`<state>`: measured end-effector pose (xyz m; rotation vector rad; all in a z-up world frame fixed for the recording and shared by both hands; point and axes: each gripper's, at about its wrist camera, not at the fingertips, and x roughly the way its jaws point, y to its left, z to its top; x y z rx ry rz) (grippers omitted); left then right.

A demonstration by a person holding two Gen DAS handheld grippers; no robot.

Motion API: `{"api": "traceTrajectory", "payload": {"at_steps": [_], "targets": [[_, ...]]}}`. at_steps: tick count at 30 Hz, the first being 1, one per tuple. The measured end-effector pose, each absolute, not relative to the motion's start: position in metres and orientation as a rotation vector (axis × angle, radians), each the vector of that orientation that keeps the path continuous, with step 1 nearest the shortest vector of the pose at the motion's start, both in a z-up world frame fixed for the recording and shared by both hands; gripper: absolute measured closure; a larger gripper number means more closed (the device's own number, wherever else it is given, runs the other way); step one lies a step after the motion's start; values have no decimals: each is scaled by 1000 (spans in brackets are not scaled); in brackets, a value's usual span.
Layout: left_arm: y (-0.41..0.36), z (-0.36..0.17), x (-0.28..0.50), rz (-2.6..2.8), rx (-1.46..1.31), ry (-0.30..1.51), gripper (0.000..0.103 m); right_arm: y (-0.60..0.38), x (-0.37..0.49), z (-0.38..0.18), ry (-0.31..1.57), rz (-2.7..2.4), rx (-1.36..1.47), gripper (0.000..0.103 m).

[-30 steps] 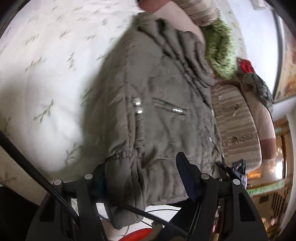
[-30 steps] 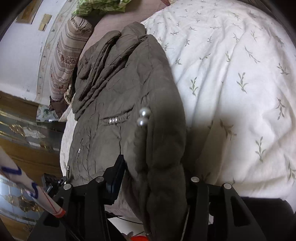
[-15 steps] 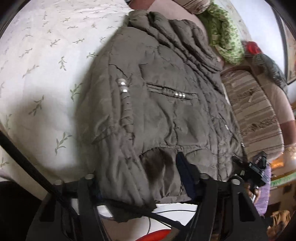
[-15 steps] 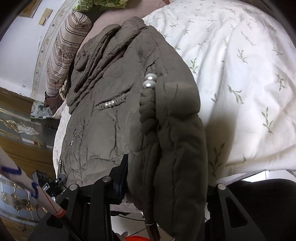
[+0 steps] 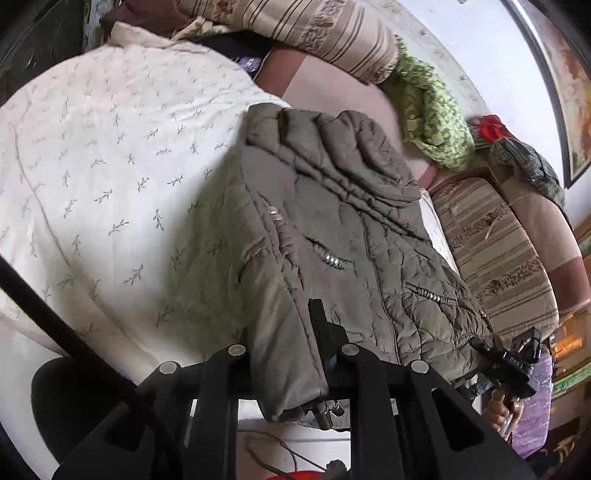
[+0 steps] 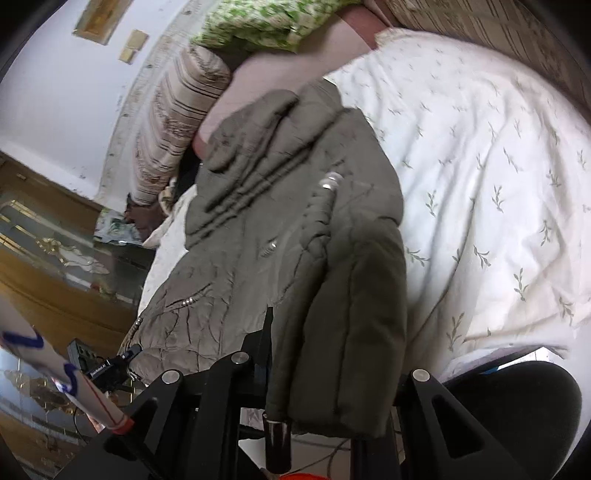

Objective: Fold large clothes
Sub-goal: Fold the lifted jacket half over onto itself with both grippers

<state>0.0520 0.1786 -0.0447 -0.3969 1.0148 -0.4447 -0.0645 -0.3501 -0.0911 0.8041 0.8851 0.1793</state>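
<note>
The item under handling is a large olive-grey quilted padded jacket (image 5: 332, 229), lying lengthwise on a white quilt printed with small green sprigs (image 5: 110, 177), its hood end toward the striped beige bolster cushions (image 5: 314, 33) and its hem end hanging toward both cameras. The left gripper (image 5: 288, 354) is clamped on a bunched fold of the jacket's hem, fabric filling the space between the pads and spilling below them. The right gripper (image 6: 332, 354) has its jaws closing on a thick rolled section of the hem or sleeve, with padded cloth plainly packed between them; only its left finger is visible, the other being hidden behind the bulk. In the left wrist view the right gripper's housing and the hand (image 5: 498, 410) holding it appear at the far hem corner. Assessment: the garment is soft, thick and springy, moderately heavy for clothing, and its smooth shell is likely to slide under light pressure. The padding will resist a crisp crease and tend to spring open. Metal studs (image 5: 334, 261) and the zip line add stiff spots best kept clear of the pads. Recommended holds are the two hem corners or the side seams, taking several layers deep into the jaws, so the weight is shared evenly and the fold line stays straight.
</note>
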Motion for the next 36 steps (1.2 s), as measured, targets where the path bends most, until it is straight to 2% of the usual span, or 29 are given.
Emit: {"api": "traceTrajectory", "payload": {"at_steps": [9, 15, 21, 27, 31, 36], "targets": [[192, -76, 19, -370, -347, 1066, 86, -349, -106, -101, 930, 192, 835, 84], [180, -47, 51, -361, -329, 1005, 86, -348, -78, -82, 916, 188, 801, 85], [147, 10, 133, -335, -281, 915, 86, -353, -8, -28, 820, 157, 706, 85], [102, 60, 251, -272, -285, 852, 86, -371, 91, 12, 735, 86, 682, 85], [68, 59, 329, -198, -280, 884, 85, -382, 160, 17, 722, 20, 680, 84], [35, 21, 405, -102, -206, 938, 84, -395, 249, -9, 789, -76, 627, 83]]}}
